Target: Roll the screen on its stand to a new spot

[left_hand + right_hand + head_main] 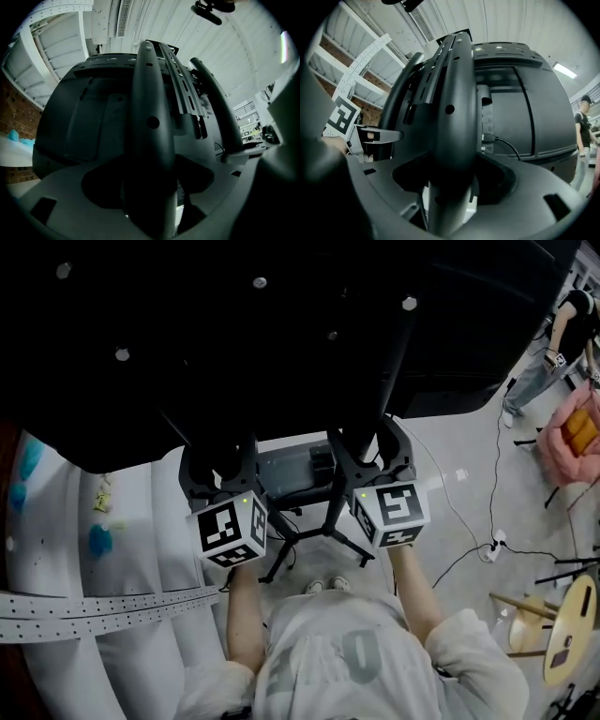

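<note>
The big black screen (234, 324) fills the top of the head view, seen from behind, on a black stand with two upright posts and splayed wheeled legs (309, 540). My left gripper (217, 470) reaches level around the left post (151, 140), which stands between its jaws with dark gaps on both sides. My right gripper (380, 454) sits the same way around the right post (457, 117). In each gripper view, left gripper (150, 187) and right gripper (452, 187), the jaws look open and apart from the post. The screen's back (525, 108) looms just beyond.
A white perforated beam (103, 606) and white ribbed wall lie at left. On the floor at right are a cable with a plug block (495, 545), a round wooden stool (572, 629) and a pink chair (572, 437). A person (562, 334) stands far right.
</note>
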Motion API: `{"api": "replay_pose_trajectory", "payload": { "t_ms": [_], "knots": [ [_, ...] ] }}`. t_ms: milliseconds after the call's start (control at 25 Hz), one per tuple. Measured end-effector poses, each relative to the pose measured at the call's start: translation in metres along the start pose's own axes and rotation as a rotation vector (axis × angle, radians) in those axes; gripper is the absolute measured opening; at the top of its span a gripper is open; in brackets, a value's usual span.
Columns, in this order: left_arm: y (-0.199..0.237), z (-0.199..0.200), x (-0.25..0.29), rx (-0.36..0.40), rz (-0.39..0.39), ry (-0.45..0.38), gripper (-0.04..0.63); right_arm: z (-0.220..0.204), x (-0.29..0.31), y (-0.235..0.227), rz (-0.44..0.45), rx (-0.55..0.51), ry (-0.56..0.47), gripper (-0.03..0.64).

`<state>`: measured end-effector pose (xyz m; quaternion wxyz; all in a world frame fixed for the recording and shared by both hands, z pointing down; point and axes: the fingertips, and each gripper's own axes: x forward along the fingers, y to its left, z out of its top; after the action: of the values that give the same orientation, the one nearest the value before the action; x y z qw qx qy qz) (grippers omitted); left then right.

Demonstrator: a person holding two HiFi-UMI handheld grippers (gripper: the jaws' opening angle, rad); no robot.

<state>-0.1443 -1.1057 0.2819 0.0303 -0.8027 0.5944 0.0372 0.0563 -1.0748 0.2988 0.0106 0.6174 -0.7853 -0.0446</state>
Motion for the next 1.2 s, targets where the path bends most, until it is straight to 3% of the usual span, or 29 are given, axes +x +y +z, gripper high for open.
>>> {"api": "replay_pose_trajectory", "payload": {
  "t_ms": [320,960,1200],
  "knots": [
    [-0.008,-0.012,0.01,0.007,-0.046,0.028,0.327,-0.02,0.012,0.004,0.004,-0.012,0.057,0.265],
    [-0.004,-0.019,0.018,0.042,0.007,0.05,0.281,-0.04,0.032,0.006,0.018,-0.003,0.083,0.265],
    [-0.001,-0.018,0.018,0.039,0.015,0.046,0.27,-0.039,0.033,0.005,-0.01,0.013,0.071,0.232]
  ]
}}
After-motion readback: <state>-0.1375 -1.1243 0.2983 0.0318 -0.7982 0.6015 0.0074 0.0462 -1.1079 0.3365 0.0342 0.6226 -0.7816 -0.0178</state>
